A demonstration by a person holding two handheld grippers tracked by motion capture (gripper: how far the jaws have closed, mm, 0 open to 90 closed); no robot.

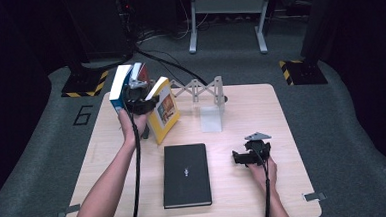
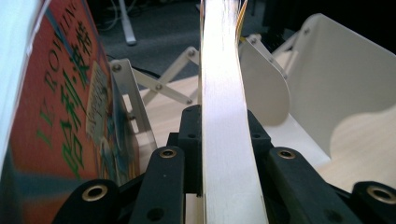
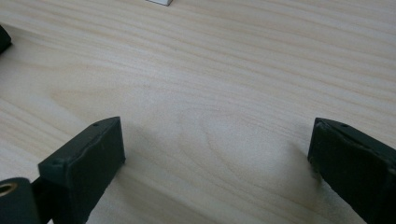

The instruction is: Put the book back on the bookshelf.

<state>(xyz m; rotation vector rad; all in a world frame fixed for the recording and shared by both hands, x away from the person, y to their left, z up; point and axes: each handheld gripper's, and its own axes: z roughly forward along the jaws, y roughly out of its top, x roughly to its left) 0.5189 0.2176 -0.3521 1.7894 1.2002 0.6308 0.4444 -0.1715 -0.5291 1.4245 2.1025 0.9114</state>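
Bright light on the table (image 1: 241, 116), dark room all around, soft picture from above, white glare on the book's page edge (image 2: 224, 116), red book cover (image 2: 65, 102) blurry up close, soft shadows by the right gripper (image 3: 217, 149)

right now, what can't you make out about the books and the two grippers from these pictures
- Yellow book: cover print too small in the high view; in the left gripper view just its page edge faces the camera.
- Left gripper: fingertips hidden behind the yellow book it clamps.
- Red book: title cut off by the frame edge, partly blurred.
- Black book: cover emblem too small.
- Right gripper: open; body below the frame.
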